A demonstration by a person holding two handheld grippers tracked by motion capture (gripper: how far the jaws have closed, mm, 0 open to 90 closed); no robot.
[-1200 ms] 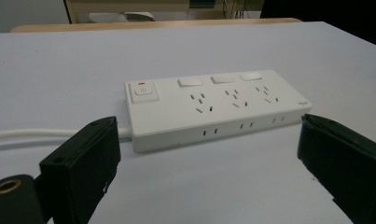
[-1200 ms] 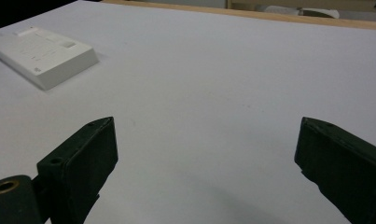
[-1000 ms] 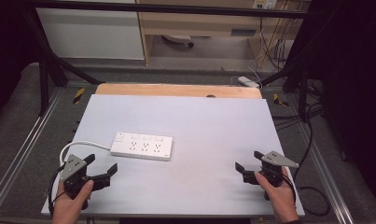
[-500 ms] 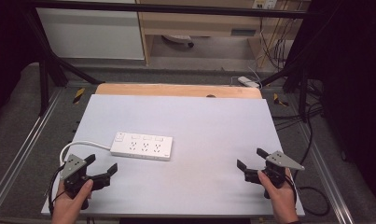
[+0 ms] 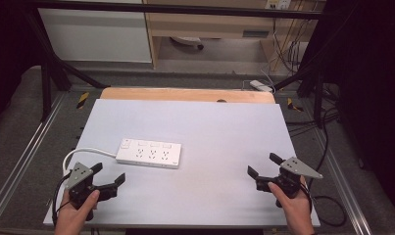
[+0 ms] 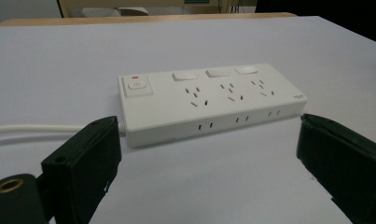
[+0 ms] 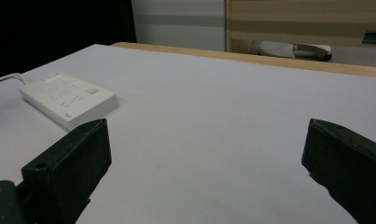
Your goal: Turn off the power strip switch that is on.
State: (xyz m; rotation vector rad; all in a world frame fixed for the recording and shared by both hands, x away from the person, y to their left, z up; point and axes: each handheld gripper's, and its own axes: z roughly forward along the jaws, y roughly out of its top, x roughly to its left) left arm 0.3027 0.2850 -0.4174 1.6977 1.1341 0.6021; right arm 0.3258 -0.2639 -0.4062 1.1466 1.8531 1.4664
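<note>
**Jaws apart, nothing held**

Jaws of the left gripper [image 5: 108, 178] stand apart just before the white plastic power strip [image 5: 149, 153], which lies flat on the pale grey worktop [image 5: 214, 127]. The right gripper [image 5: 266, 166], jaws just opened, waits well apart. A skewed approach could push the strip or snag its white cable [image 5: 85, 152].

Even overhead light fell on the table [image 5: 224, 132], bright and without glare, while the surroundings beyond it lay dark. The power strip [image 6: 209, 100] cast a faint shadow and looked sharp; the background behind it blurred.
</note>
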